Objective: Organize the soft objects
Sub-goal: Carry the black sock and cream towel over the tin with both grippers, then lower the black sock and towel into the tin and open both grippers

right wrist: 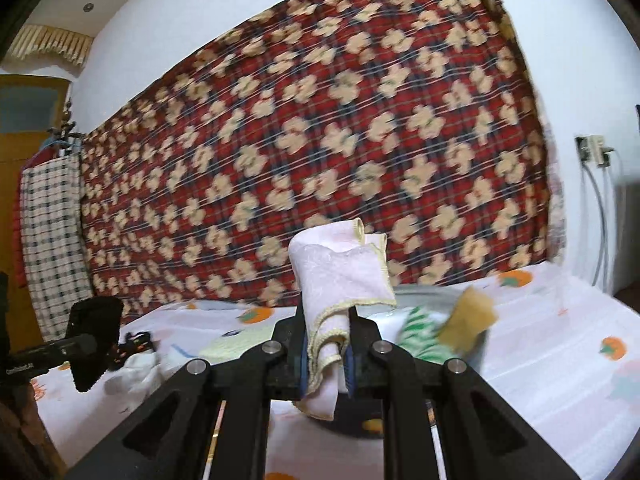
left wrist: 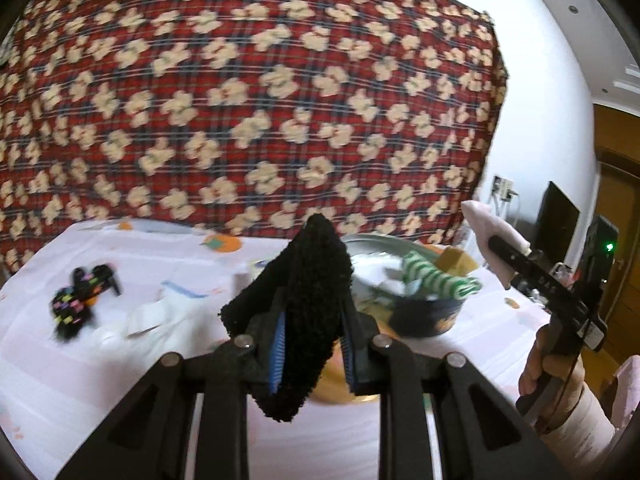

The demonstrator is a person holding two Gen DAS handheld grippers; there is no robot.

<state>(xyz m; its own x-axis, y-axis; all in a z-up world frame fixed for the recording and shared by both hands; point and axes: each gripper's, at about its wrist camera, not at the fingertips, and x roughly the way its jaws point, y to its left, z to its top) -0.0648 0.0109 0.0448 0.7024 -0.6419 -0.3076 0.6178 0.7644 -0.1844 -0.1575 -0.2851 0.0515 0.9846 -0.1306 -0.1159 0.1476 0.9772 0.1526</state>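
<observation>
Black fuzzy cloth (left wrist: pixel 304 304) sits clamped in left claw (left wrist: pixel 312 344), seemingly above the bowl (left wrist: pixel 424 320).

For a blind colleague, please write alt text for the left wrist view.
The left gripper is shut on a black fuzzy cloth above a white patterned tablecloth. Behind it stands a bowl of soft items, and at right the right gripper holds a pale pink cloth.
</observation>
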